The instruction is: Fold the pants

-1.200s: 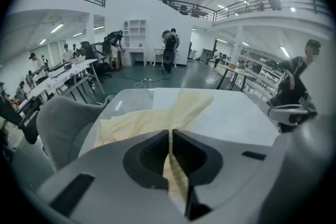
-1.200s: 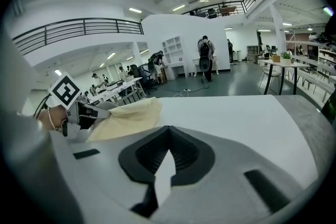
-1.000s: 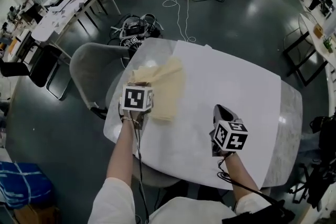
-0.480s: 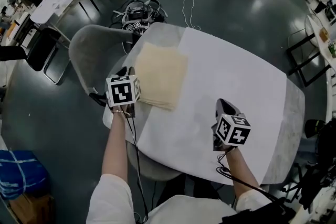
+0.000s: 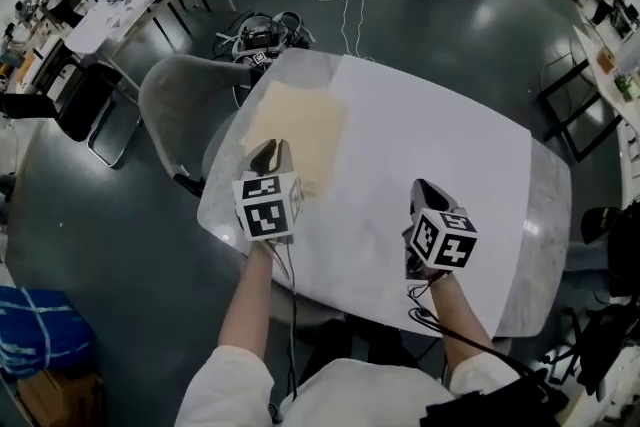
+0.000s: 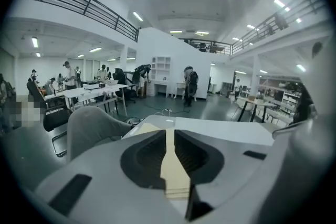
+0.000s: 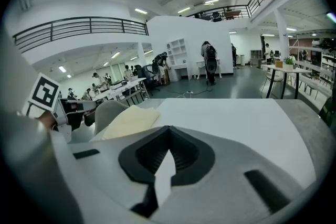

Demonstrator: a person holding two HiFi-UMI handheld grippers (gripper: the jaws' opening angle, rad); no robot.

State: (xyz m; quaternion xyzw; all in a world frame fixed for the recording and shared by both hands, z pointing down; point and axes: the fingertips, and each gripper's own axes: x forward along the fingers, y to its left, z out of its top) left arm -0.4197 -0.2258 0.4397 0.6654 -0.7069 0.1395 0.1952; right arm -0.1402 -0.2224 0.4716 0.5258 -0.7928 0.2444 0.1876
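Pants [image 5: 300, 130] are laid folded flat at the table's [image 5: 440, 145] far left corner, so the job looks done; jaws of the left gripper [image 5: 270, 153] have just been cracked open, nothing between, right gripper [image 5: 425, 188] is held shut, empty

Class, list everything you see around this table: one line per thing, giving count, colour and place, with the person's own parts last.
Table: one, white, centre.
Pants: one, cream, folded flat, table's far left part.
Chair: one, grey, left of table.
Cables: one tangle, black, floor beyond table.
Bundle: one, blue, floor at lower left.
Left hand-held gripper: one, grey, over pants' near edge, jaws just opened slightly, nothing between.
Right hand-held gripper: one, grey, over bare table, jaws together, empty.
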